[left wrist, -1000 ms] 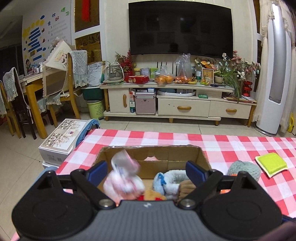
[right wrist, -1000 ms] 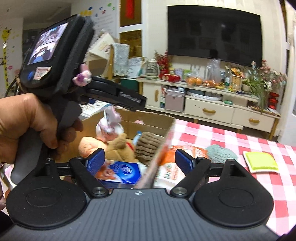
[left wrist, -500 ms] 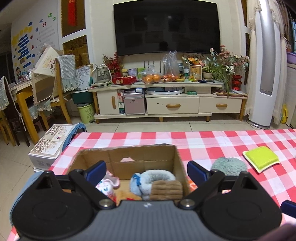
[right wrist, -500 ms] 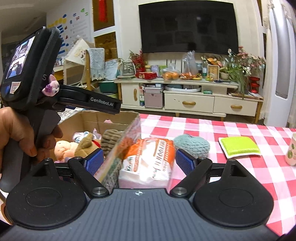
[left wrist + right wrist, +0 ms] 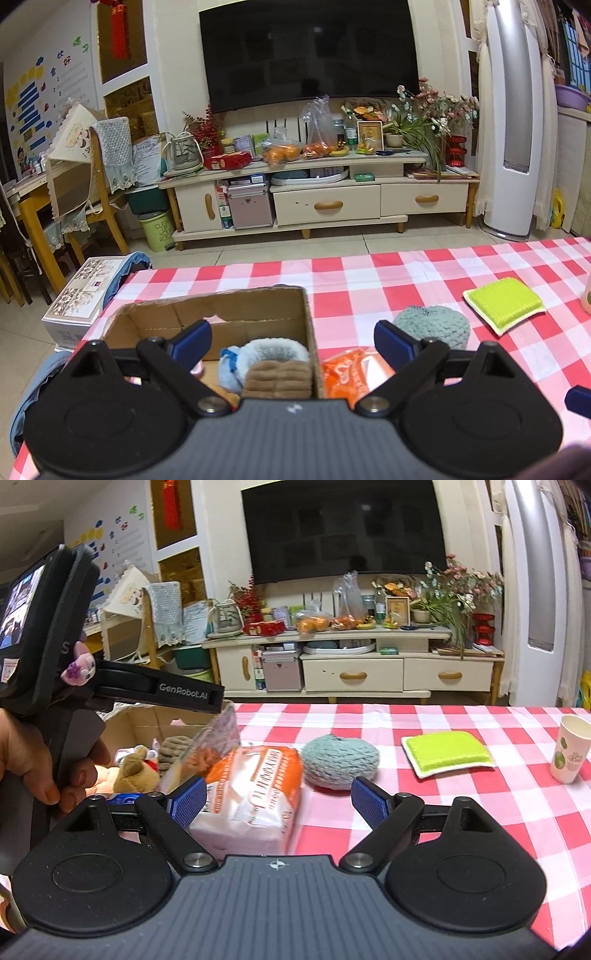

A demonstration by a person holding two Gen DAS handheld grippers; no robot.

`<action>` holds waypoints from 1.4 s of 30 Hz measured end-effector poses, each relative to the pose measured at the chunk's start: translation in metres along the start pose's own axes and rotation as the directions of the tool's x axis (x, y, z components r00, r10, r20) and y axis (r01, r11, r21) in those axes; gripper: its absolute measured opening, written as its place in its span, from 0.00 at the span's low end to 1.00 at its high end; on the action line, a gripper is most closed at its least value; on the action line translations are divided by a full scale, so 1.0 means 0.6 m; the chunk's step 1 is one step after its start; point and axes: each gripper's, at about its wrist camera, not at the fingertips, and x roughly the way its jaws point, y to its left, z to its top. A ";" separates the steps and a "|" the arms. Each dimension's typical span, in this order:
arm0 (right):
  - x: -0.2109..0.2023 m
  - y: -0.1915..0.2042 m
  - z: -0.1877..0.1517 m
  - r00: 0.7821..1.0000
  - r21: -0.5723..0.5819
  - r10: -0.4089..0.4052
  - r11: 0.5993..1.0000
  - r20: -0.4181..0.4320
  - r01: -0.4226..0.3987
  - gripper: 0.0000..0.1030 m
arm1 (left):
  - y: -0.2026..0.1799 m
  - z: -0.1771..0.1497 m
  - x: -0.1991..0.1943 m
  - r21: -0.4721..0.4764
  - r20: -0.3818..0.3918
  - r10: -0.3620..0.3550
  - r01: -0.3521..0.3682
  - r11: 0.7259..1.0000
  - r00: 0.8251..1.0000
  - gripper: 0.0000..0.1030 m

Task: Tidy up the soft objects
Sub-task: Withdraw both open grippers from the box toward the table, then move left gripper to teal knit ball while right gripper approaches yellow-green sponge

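As seen — tissue pack [image 5: 251,794] lies flat, long axis toward TV [image 5: 343,528].

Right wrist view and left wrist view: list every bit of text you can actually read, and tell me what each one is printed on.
"GenRobot.AI": white lettering on the black arm of the left tongs.
"CLEAN UP YOUR ROOM": on the green bin, faint, so partly a guess.
Orange tissue pack: large print along its side, too blurred to read.
Paper cup: green marks, unreadable.
Wall posters, framed picture: too small.
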 end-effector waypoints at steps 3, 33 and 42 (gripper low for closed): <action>0.000 -0.005 -0.001 1.000 0.017 -0.013 1.000 -0.001 0.013 1.00 | -0.010 0.000 0.004 0.016 -0.001 -0.001 0.001 1.000 1.000 0.92; 0.063 -0.214 -0.027 0.980 0.321 -0.194 0.926 -0.049 0.199 1.00 | -0.135 -0.011 0.036 0.069 -0.045 -0.135 0.138 0.988 0.990 0.93; 0.137 -0.277 0.007 0.982 0.323 -0.184 0.928 -0.031 0.184 1.00 | -0.191 -0.008 0.084 0.080 -0.092 -0.172 0.179 0.981 0.981 0.93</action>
